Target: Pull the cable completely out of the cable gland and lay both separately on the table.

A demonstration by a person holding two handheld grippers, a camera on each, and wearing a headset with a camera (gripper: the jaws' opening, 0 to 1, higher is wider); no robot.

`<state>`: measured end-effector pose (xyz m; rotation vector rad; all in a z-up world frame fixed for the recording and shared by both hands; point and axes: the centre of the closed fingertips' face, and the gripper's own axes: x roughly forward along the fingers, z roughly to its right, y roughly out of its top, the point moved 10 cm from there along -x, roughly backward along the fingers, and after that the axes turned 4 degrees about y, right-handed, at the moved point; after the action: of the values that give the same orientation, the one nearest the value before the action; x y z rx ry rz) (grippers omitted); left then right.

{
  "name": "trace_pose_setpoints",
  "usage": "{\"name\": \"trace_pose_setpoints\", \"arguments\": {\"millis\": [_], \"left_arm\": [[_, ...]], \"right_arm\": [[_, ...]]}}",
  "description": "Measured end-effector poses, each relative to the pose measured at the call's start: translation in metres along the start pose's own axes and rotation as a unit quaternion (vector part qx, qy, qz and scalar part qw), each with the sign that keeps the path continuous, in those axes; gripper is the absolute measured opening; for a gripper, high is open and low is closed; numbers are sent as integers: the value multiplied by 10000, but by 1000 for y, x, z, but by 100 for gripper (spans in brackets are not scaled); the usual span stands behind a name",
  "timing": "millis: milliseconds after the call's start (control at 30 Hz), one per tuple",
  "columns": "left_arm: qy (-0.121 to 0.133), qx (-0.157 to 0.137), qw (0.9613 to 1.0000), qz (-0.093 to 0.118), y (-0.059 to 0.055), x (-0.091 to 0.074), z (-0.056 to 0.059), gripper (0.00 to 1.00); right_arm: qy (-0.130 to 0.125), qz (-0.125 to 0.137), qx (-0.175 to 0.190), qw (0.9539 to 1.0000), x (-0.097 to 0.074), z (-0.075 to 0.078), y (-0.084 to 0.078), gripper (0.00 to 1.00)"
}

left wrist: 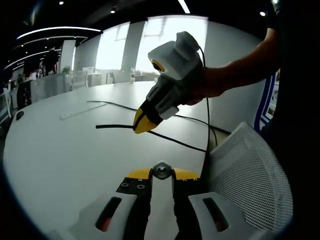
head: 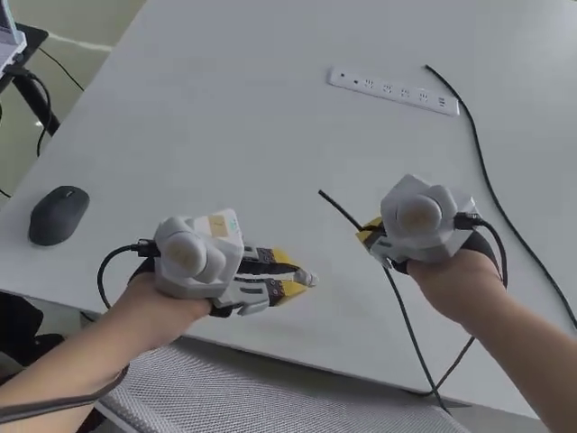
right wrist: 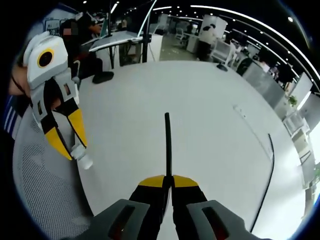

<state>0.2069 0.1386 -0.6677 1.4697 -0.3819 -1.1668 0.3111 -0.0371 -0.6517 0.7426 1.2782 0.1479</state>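
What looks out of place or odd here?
Nothing damaged or spilled. The black cable, pinched in the right tongs, trails off the table's near edge, and the cable gland sits apart in the left tongs, neither laid down yet.

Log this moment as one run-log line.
left hand-held gripper: shut on cable gland | right hand-held gripper: shut on cable | state: separated, not yet laid on table

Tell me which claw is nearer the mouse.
Left. The left claw, shut on the cable gland, sits right of the mouse; the right claw, holding the cable, is farther off to the right.
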Motion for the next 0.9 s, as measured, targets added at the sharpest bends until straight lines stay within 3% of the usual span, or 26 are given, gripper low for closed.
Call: {"name": "trace_pose_setpoints", "arguments": {"millis": [567, 900], "left_arm": [[82, -239, 9996, -101, -27, -3, -17, 16], [48, -355, 9992, -197, -42, -1, -19, 16]], "right_arm": [[350, -134, -328, 9988, 51, 1, 34, 0], [550, -128, -495, 9972, 79, -8, 50, 0]]}}
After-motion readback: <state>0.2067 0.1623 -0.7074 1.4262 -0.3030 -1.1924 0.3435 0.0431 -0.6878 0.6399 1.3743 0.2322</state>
